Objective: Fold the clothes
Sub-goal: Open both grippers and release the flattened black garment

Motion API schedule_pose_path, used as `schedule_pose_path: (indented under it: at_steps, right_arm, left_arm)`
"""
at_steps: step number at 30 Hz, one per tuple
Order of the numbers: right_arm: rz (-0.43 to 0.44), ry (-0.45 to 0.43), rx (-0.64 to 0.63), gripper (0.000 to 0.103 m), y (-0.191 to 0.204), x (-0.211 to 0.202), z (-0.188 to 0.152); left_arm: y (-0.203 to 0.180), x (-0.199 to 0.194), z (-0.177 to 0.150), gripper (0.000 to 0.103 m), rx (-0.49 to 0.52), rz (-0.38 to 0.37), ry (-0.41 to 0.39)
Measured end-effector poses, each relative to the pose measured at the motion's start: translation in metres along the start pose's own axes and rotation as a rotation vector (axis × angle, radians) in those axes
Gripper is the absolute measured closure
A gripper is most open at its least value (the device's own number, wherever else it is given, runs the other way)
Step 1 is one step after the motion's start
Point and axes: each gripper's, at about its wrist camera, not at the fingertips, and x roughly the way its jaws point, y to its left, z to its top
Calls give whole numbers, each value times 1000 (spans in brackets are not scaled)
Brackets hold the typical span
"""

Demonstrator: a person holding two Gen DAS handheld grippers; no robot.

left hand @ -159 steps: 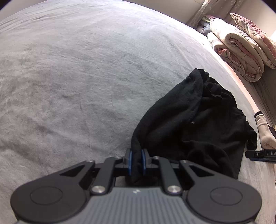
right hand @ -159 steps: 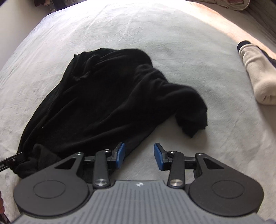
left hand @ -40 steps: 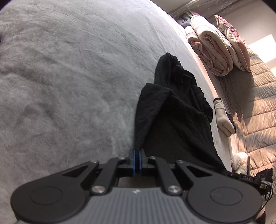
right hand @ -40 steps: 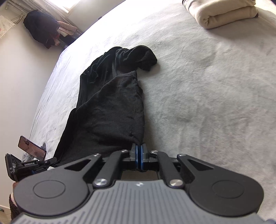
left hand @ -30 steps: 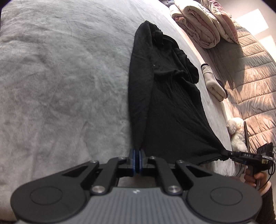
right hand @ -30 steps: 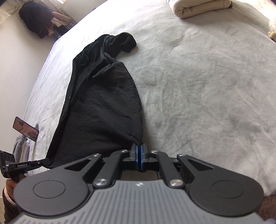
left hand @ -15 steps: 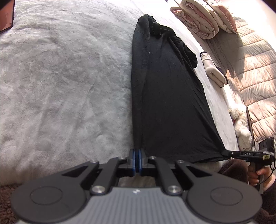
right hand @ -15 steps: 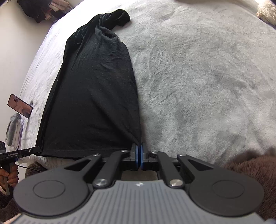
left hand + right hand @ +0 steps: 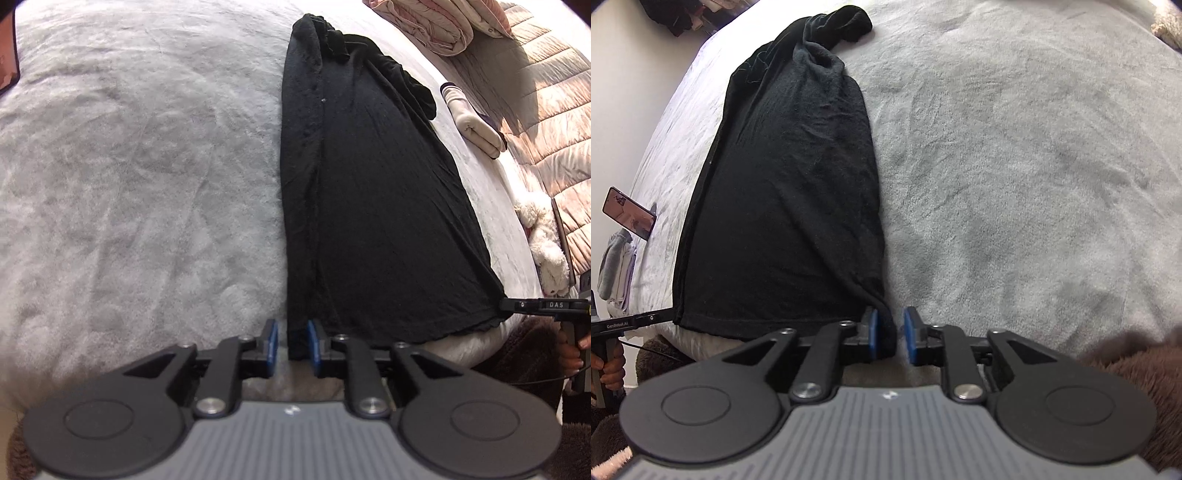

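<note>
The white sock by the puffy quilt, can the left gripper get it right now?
Probably not yet. The left gripper sits at the shirt's near hem; the sock lies far across it, though nothing blocks the way.

The right gripper (image 9: 543, 305) carries white letters "DAS" in the left wrist view, and the left gripper (image 9: 631, 322) reads "GenRobot.AI".

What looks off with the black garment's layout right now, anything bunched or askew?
Mostly flat, but the far end of the black garment is bunched: a rolled lump on the grey blanket there, not spread out. The near hem lies straight. Left gripper and right gripper are opening, a hem corner loose between each one's pads.
</note>
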Motion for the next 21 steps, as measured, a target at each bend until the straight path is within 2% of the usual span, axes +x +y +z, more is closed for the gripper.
schedule_pose_path:
  at_steps: [2,5,8,11,16,21]
  right_arm:
    - [-3,-16,-5,54,1,-1,7]
    - [0,-37,-3,54,1,-2,18]
    - [15,-41,1,54,1,-1,32]
    - [7,-27,-30,53,5,-1,41]
    - [22,58,-68,52,4,-1,38]
    - [74,154,-139,52,8,-7,16]
  left_arm:
    - [-4,-3,9,62,21,19,-23]
    - [-11,-1,29,54,55,62,-50]
    - [-18,4,54,53,78,93,-75]
    - [-23,14,79,46,89,98,-84]
    - [-36,29,107,44,114,96,-69]
    - [-40,32,96,44,133,84,-20]
